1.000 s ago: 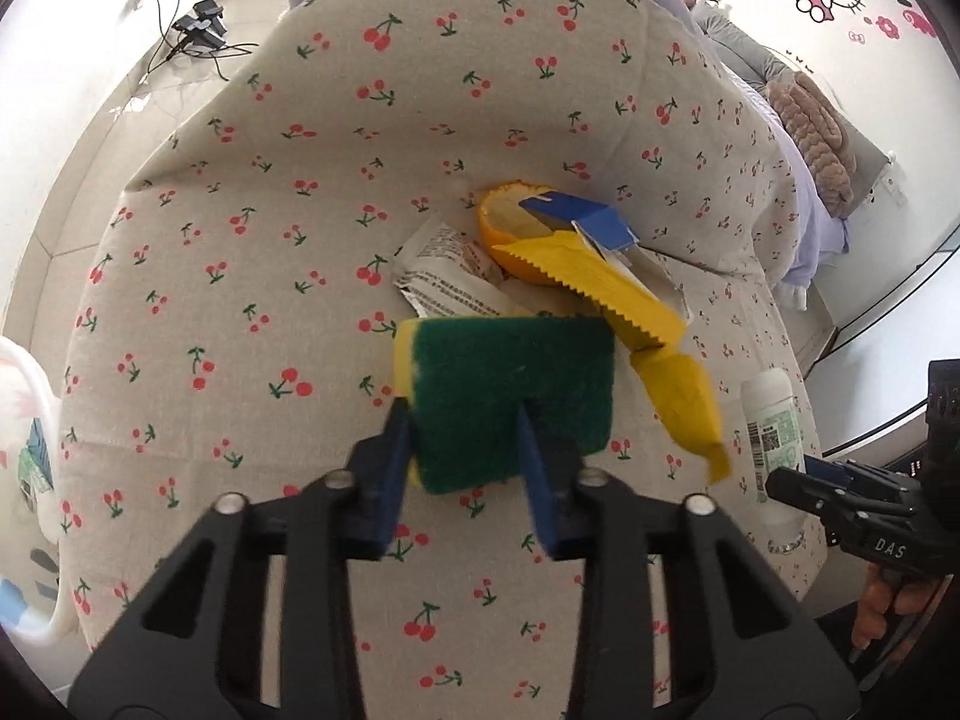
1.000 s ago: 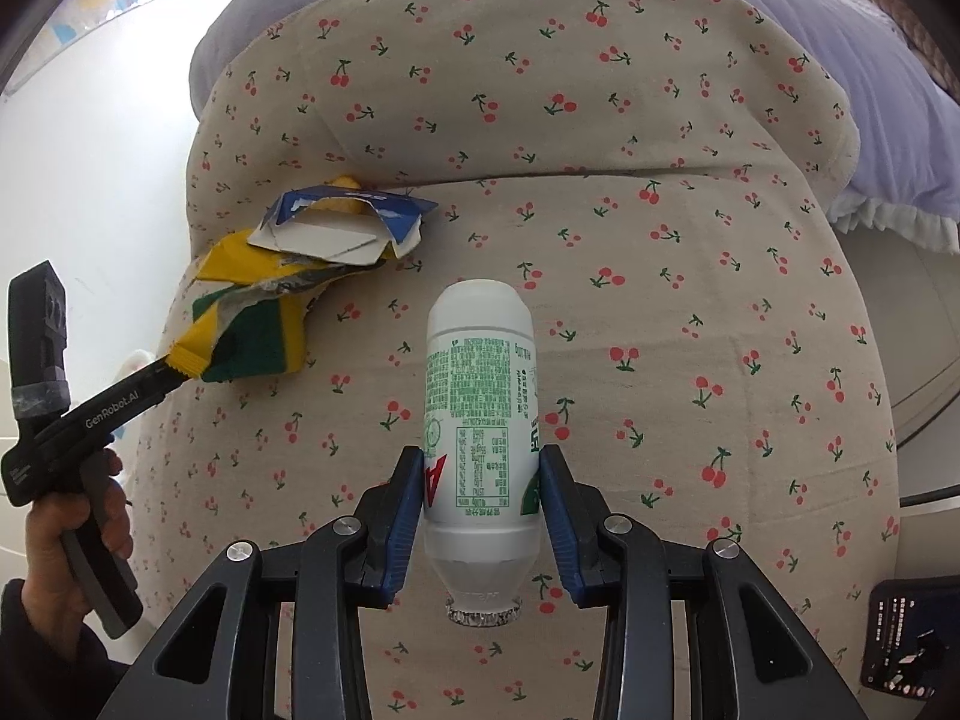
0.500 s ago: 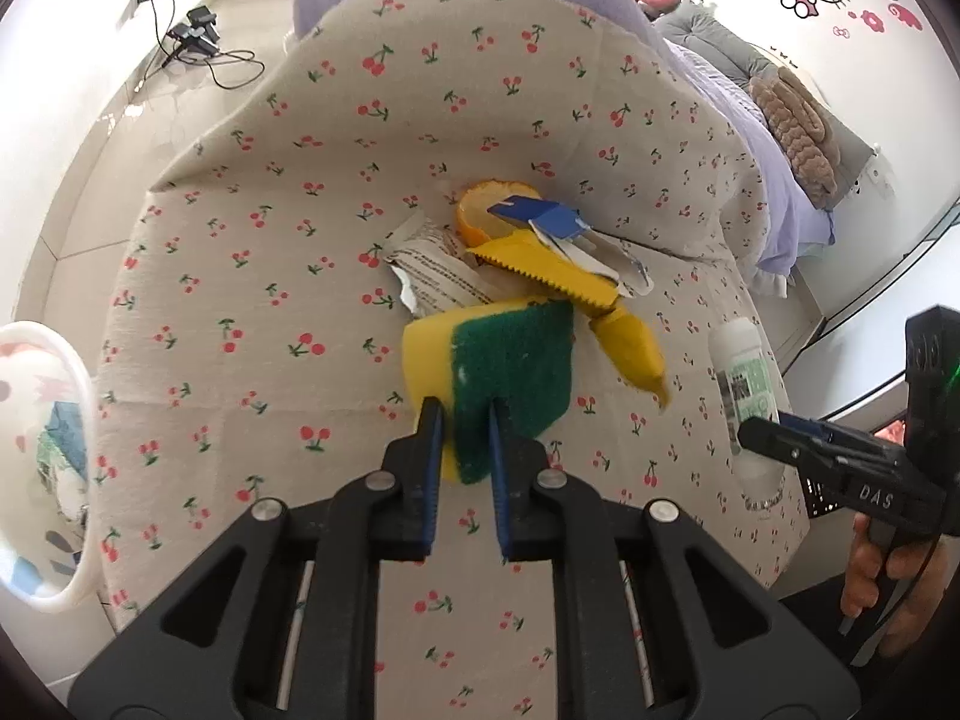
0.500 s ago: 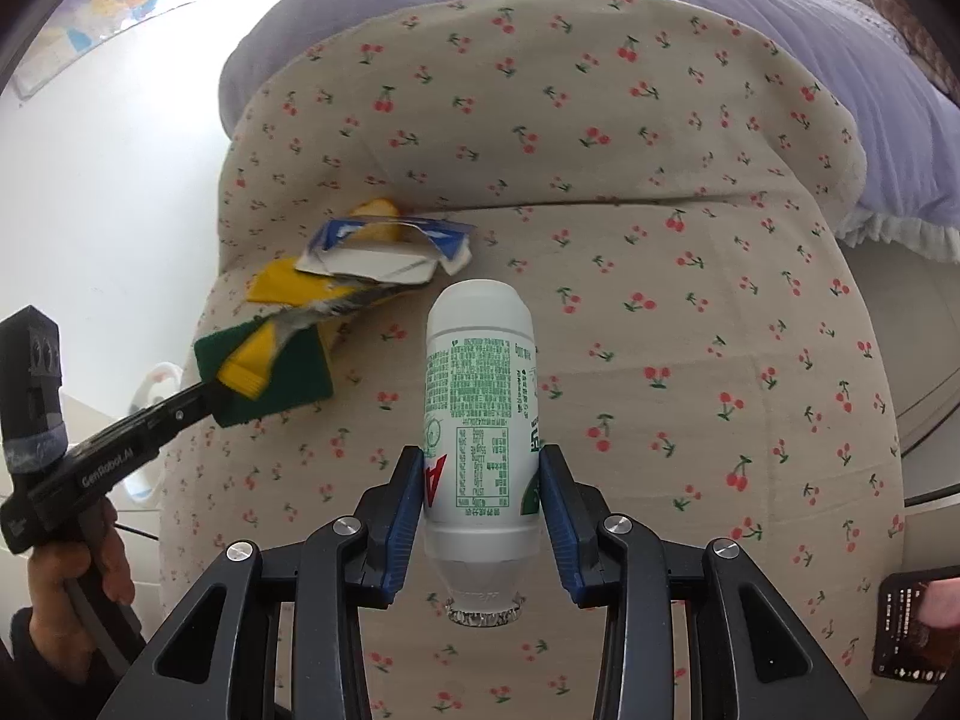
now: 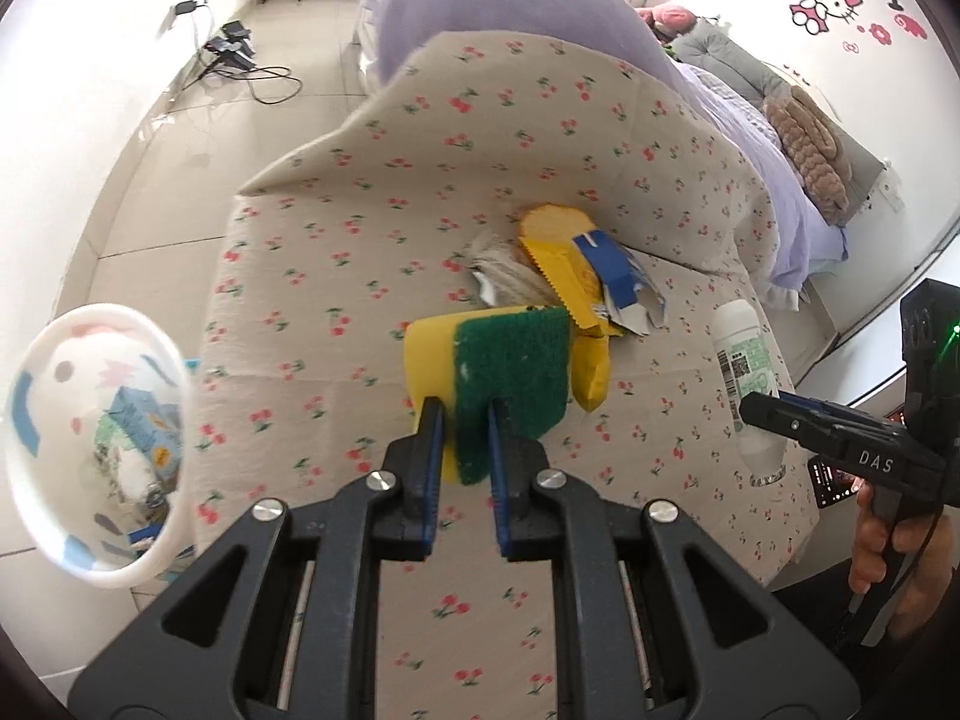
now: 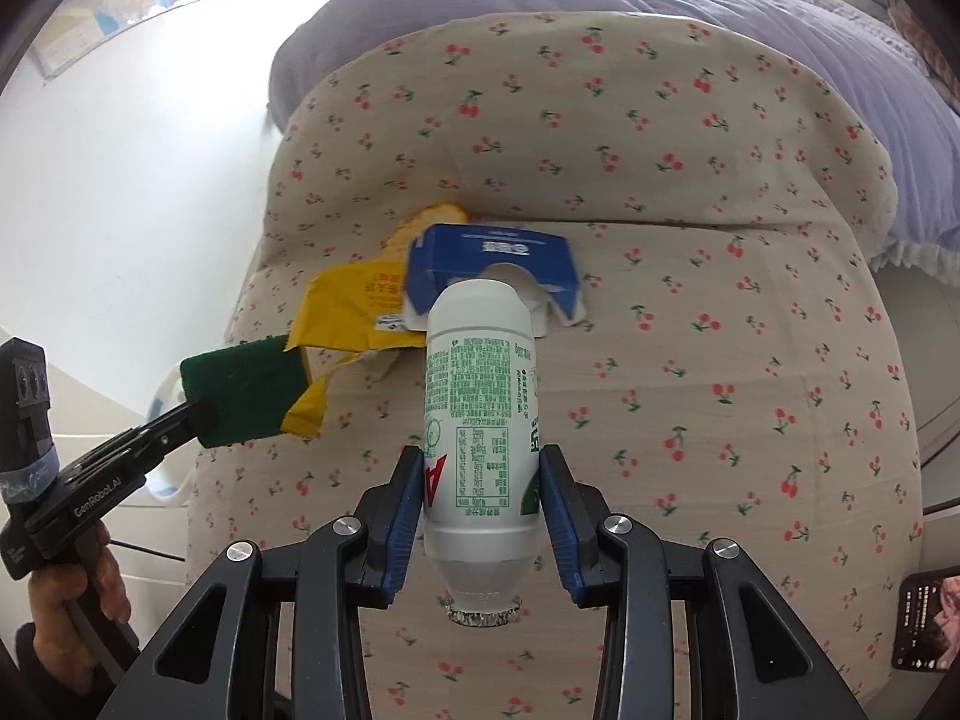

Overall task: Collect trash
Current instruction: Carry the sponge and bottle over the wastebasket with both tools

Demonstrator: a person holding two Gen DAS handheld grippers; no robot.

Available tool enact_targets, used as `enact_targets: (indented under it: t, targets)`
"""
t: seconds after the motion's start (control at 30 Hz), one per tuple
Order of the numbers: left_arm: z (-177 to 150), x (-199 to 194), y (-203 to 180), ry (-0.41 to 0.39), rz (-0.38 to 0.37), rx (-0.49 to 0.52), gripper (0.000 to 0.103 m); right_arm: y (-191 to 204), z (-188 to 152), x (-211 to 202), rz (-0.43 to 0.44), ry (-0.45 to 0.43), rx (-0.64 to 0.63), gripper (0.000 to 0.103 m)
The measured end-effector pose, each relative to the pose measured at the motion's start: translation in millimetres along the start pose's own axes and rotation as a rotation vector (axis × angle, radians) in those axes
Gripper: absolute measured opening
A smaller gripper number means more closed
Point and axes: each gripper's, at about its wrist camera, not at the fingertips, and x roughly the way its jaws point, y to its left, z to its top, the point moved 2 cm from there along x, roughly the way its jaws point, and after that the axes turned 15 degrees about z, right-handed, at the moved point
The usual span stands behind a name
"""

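My left gripper [image 5: 465, 420] is shut on a yellow sponge with a green scouring face [image 5: 510, 372], squeezed thin and lifted off the cherry-print cloth [image 5: 336, 228]. From the right wrist view the same sponge [image 6: 240, 390] hangs at the left in that gripper [image 6: 198, 420]. My right gripper [image 6: 480, 468] is shut on a white bottle with green print [image 6: 480, 420], neck toward the camera; the bottle [image 5: 747, 366] also shows at the right in the left wrist view. On the cloth lie a yellow wrapper [image 6: 354, 312], a torn blue carton [image 6: 492, 258], an orange peel [image 5: 549, 219] and crumpled paper [image 5: 504, 276].
A white bin [image 5: 96, 450] with trash inside stands on the floor left of the cloth-covered surface. A purple bed cover [image 6: 720, 6] lies beyond. Cables and a charger [image 5: 234, 54] are on the tiled floor. A phone [image 6: 927, 618] shows at the lower right.
The left gripper closed on the sponge, squeezed it and lifted it off the cloth toward the left; the bin came into view. The right gripper rose with the bottle still in it.
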Motion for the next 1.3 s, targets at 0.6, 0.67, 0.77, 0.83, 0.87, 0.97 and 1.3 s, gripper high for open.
enact_targets:
  t: [0.6,0.67,0.77,0.83,0.87,0.97,1.3]
  targets:
    - [-15.9,-26.2,70.6,-0.03,0.072,-0.119,0.016,56.5,0.9,29.6,0.039,0.039,-0.071,0.039]
    - [-17.5,-28.5,77.5,-0.032,0.078,-0.133,0.016,62.4,1.5,33.6,0.045,0.045,-0.079,0.039]
    - [-20.6,-32.8,90.5,-0.037,0.092,-0.156,0.016,74.8,2.4,40.5,0.054,0.054,-0.09,0.039]
    - [-22.7,-35.9,98.0,-0.042,0.106,-0.168,0.016,84.9,3.0,45.2,0.063,0.059,-0.099,0.039]
    - [-23.8,-37.4,102.4,-0.045,0.113,-0.174,0.016,90.1,3.3,48.0,0.068,0.061,-0.103,0.039]
    - [-29.2,-42.0,117.9,-0.05,0.141,-0.195,0.016,106.9,3.2,57.5,0.084,0.074,-0.12,0.039]
    - [-49.1,-50.3,172.2,-0.032,0.236,-0.276,0.016,168.8,-3.7,97.4,0.139,0.138,-0.182,0.039]
